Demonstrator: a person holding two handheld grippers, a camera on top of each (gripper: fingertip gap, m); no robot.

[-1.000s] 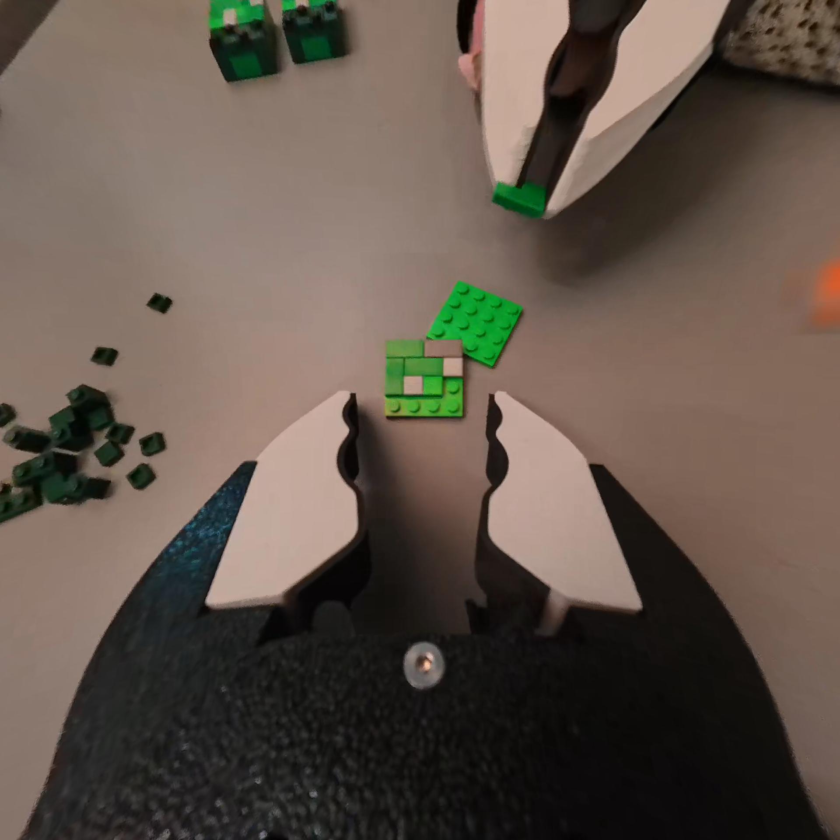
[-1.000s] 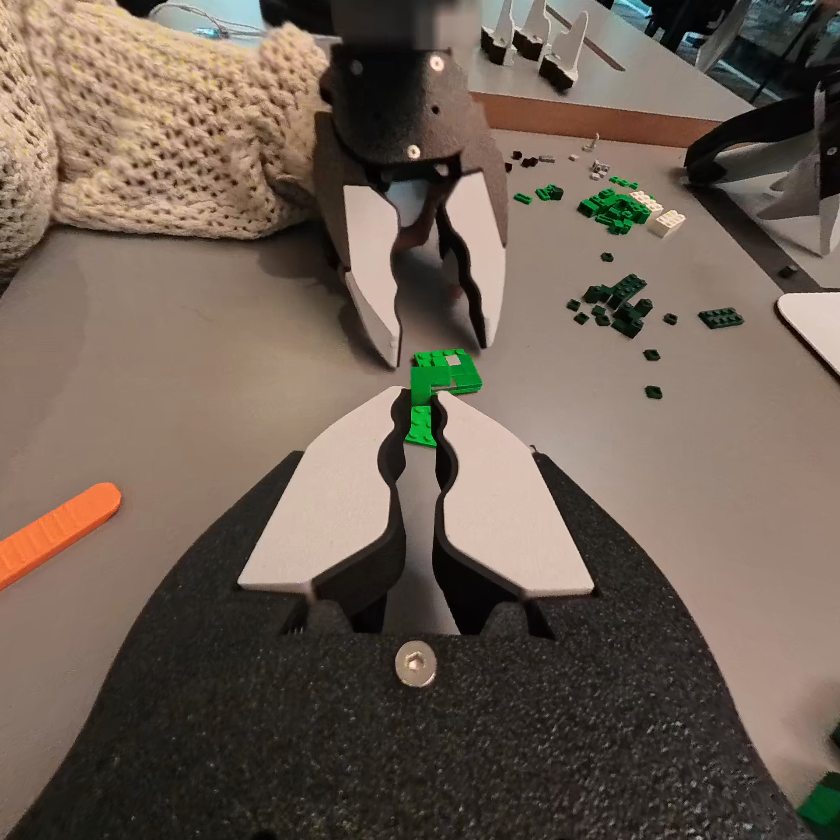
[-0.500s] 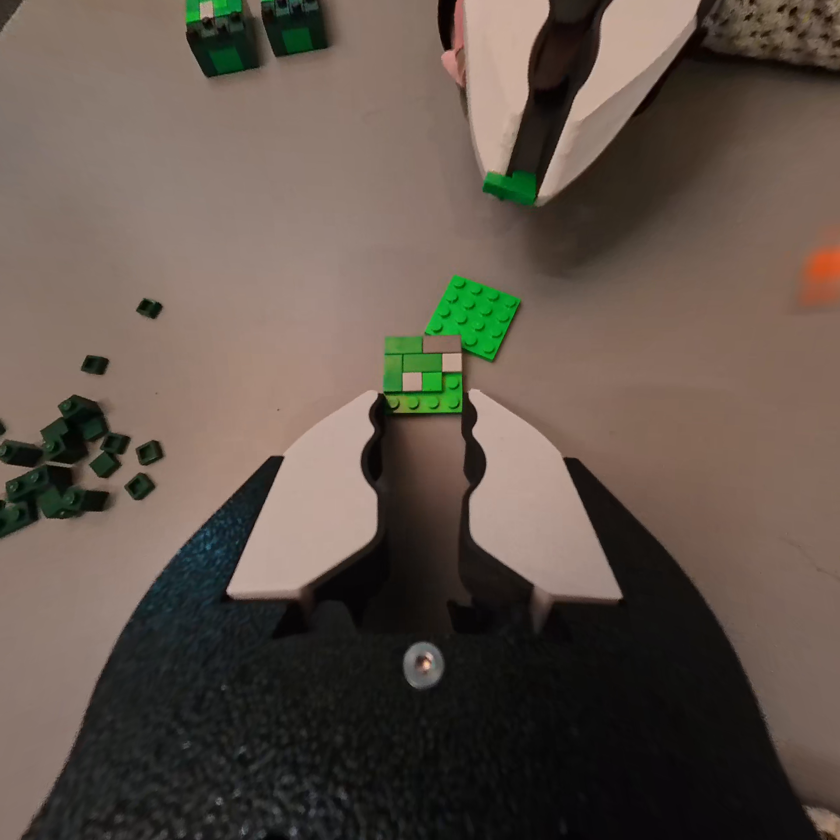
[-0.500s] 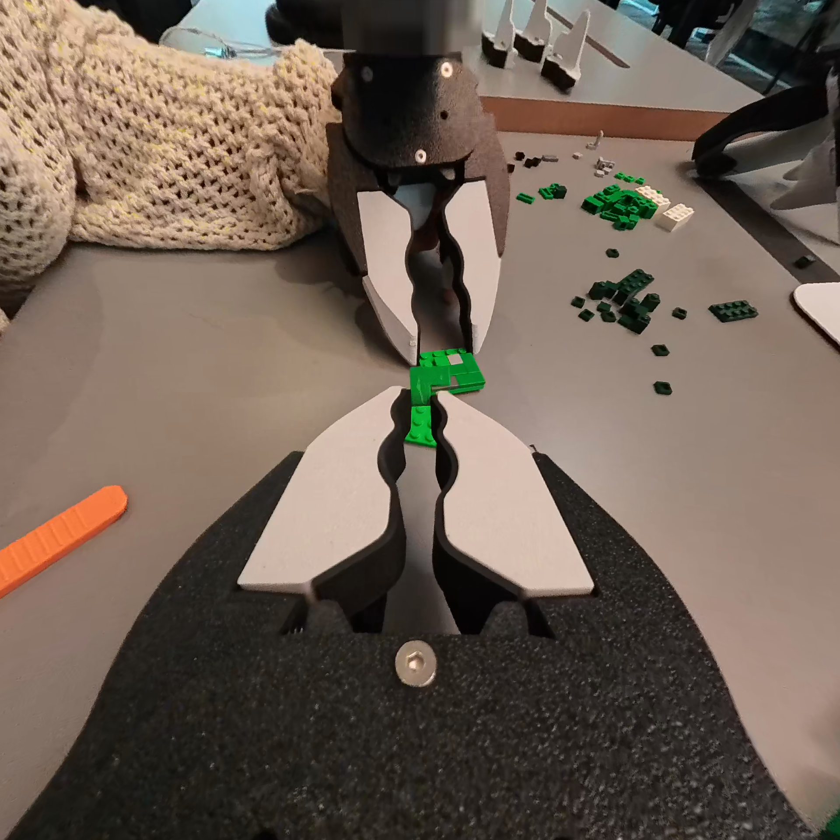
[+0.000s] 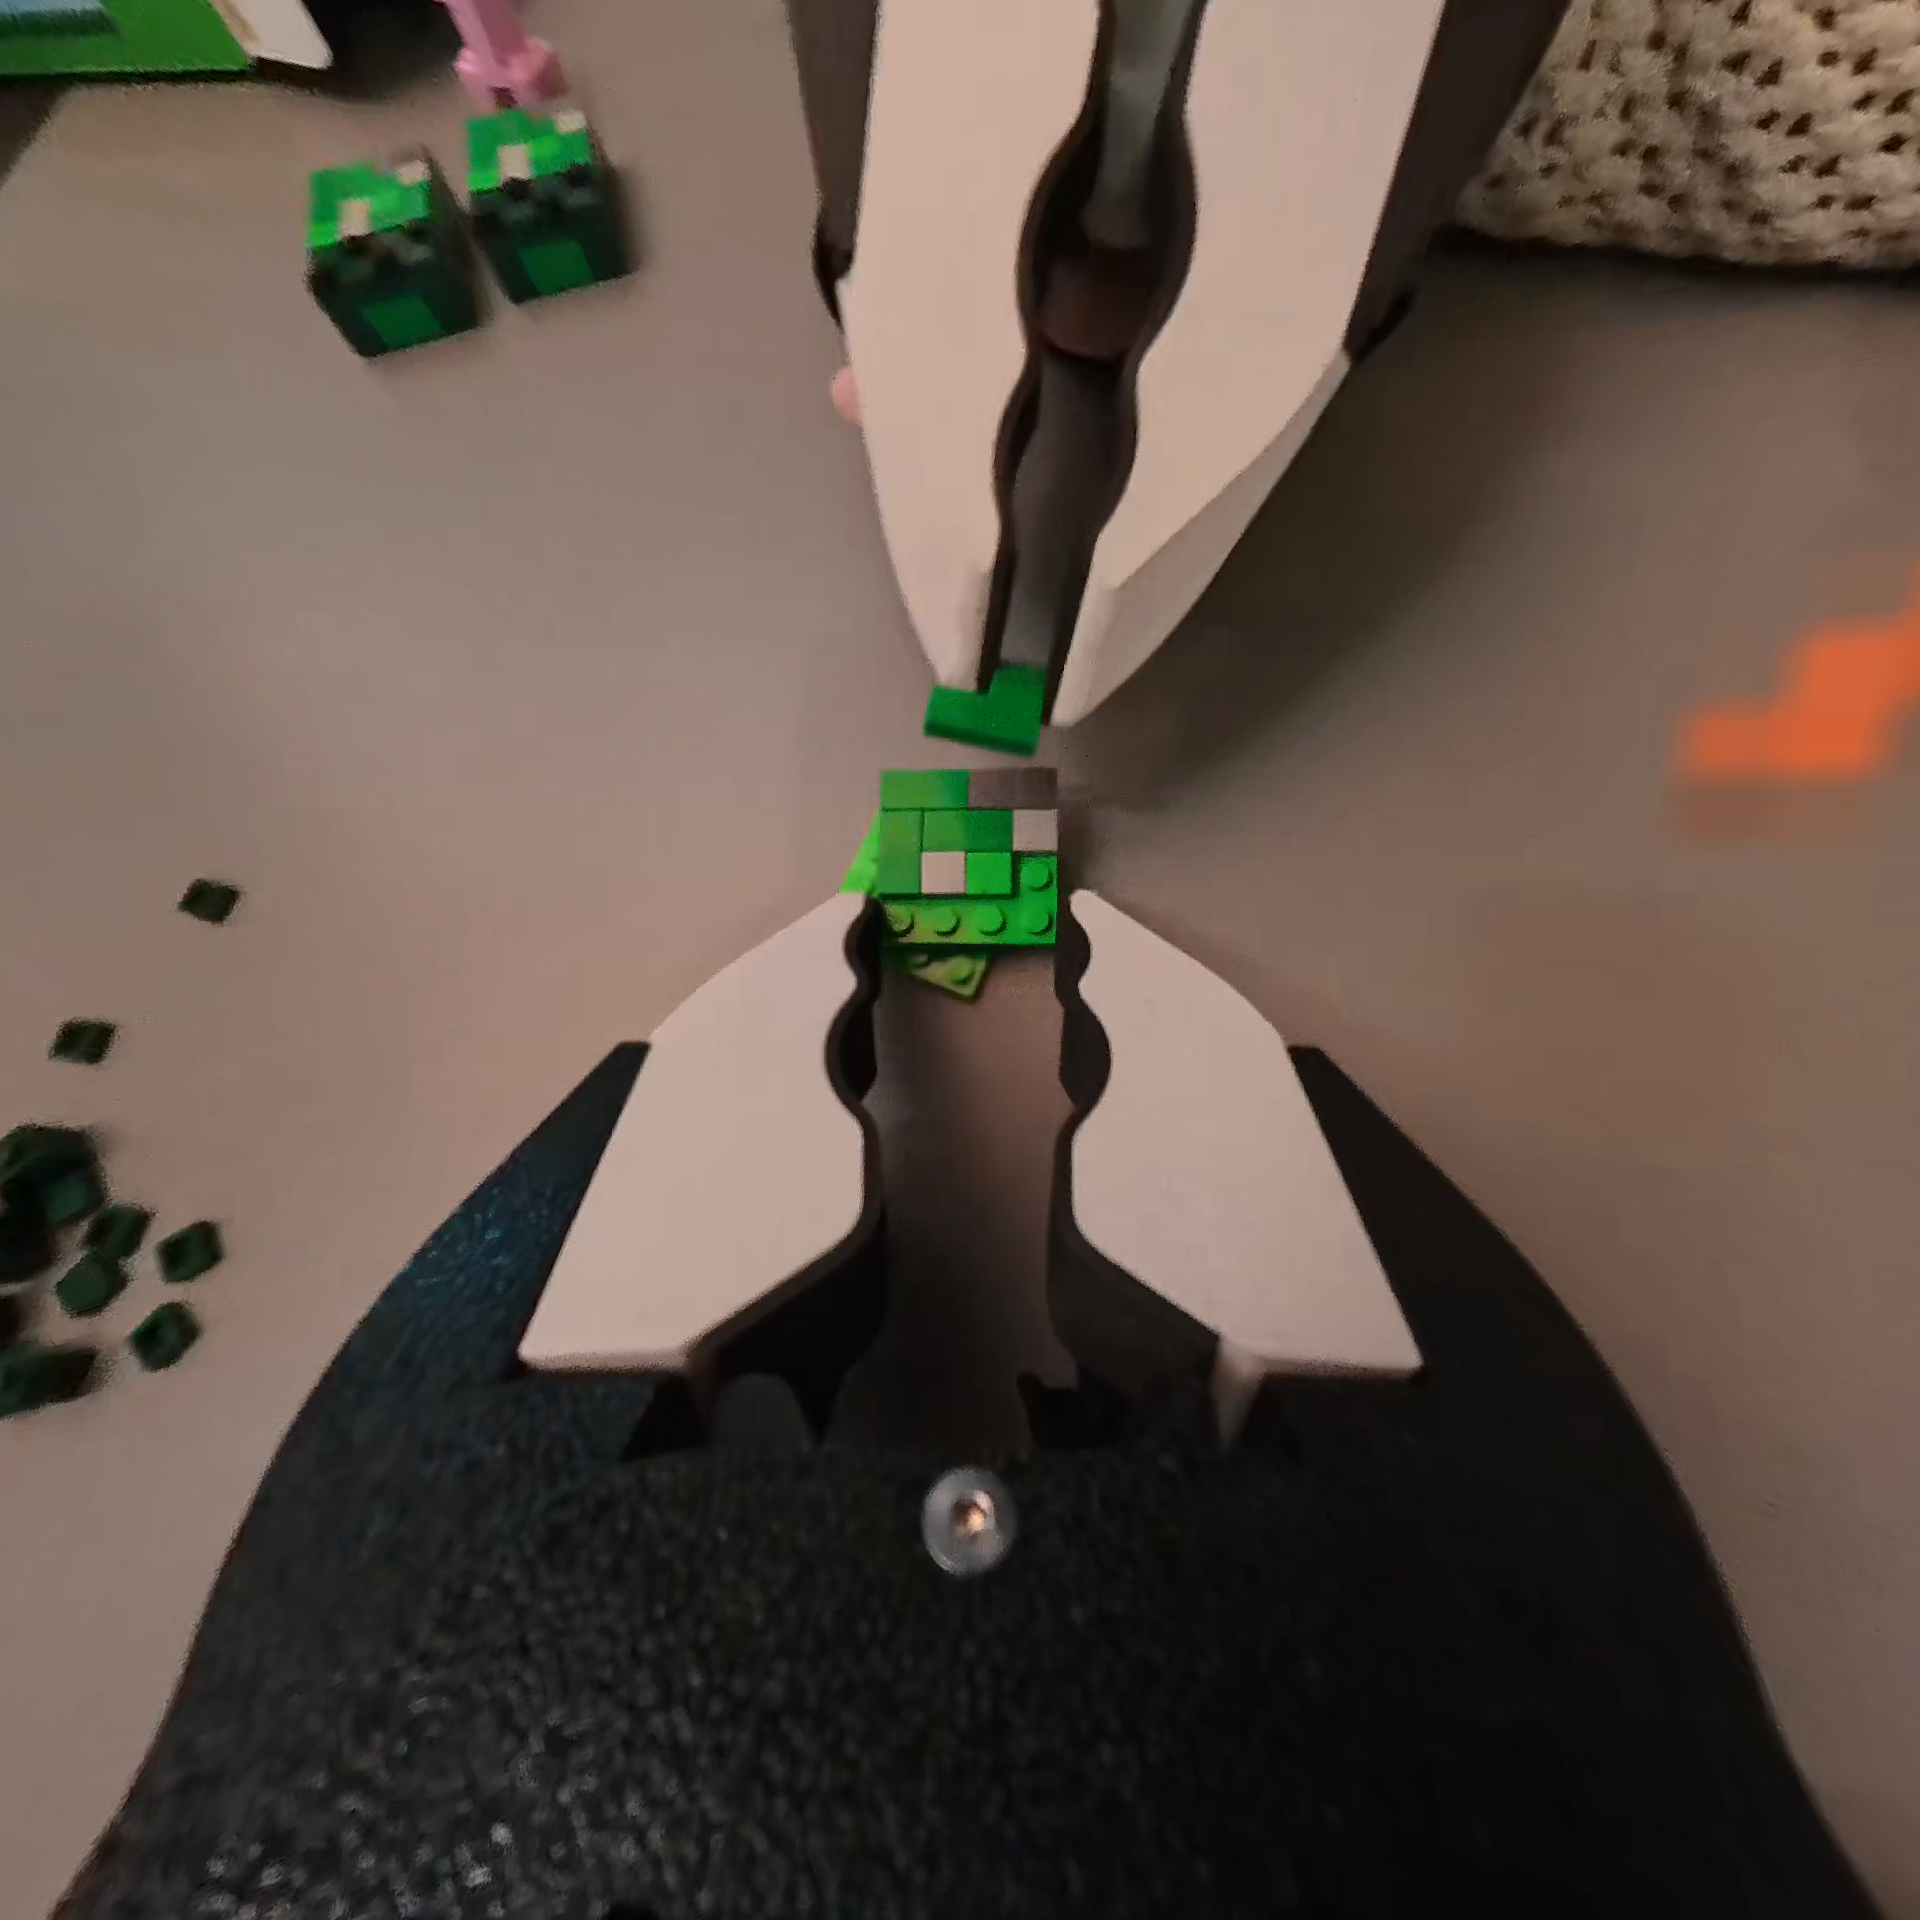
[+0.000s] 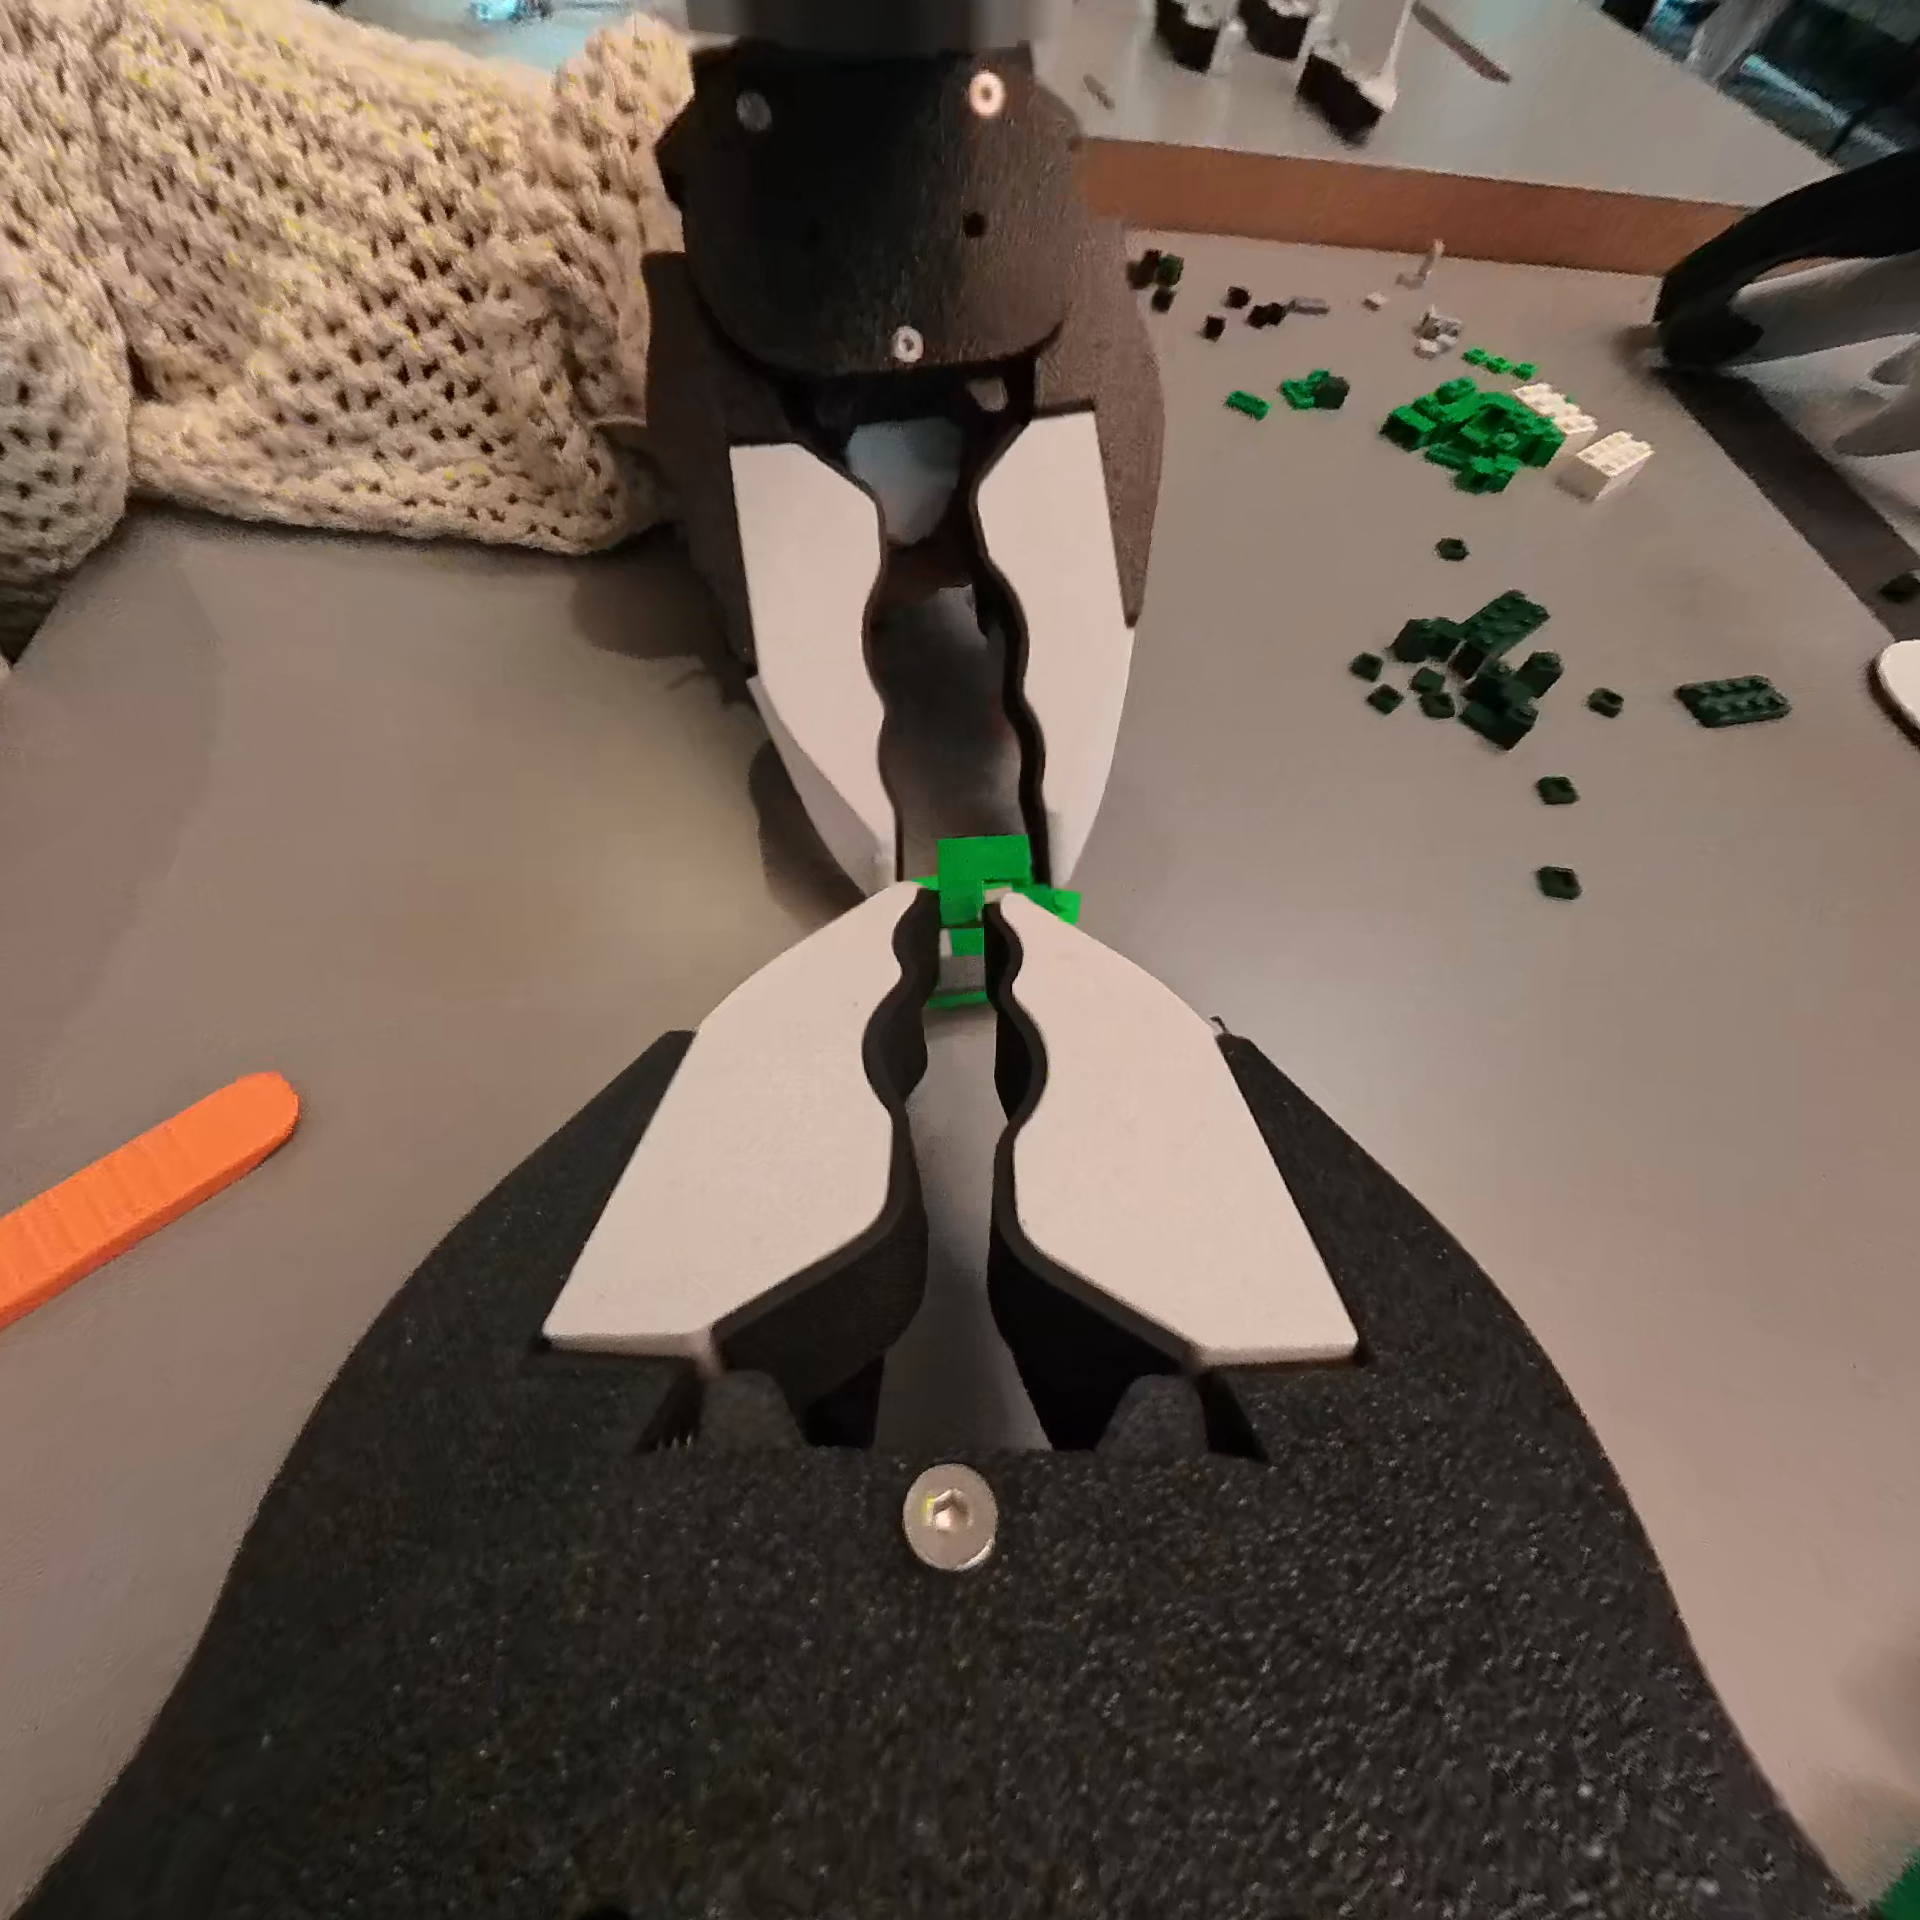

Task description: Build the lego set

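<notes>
My left gripper [image 5: 966, 925] is shut on the near edge of a small green plate [image 5: 971, 852] partly covered with green, grey and white tiles. It holds the plate just over a plain bright green plate [image 5: 951, 971], which peeks out beneath. My right gripper [image 5: 1023, 686] comes in from the far side, shut on an L-shaped green tile [image 5: 987, 717] right at the tiled plate's far edge. In the right wrist view, my right gripper [image 6: 956, 914] holds the tile [image 6: 977, 868] tip to tip with the left gripper [image 6: 966, 852].
Two dark green cube builds [image 5: 468, 244] stand far left. Loose dark green pieces [image 5: 94, 1268] lie at the left. An orange separator tool [image 6: 135, 1184] lies on the grey table. Piles of green [image 6: 1475, 426] and dark green pieces [image 6: 1486, 675] and a knitted sleeve [image 6: 312, 291] show opposite. Both grippers' tips are close together, under 4 cm apart.
My left gripper has closed on the tiled plate and carried it over the plain green plate. My right gripper has brought the L-shaped tile down close to the tiled plate.
</notes>
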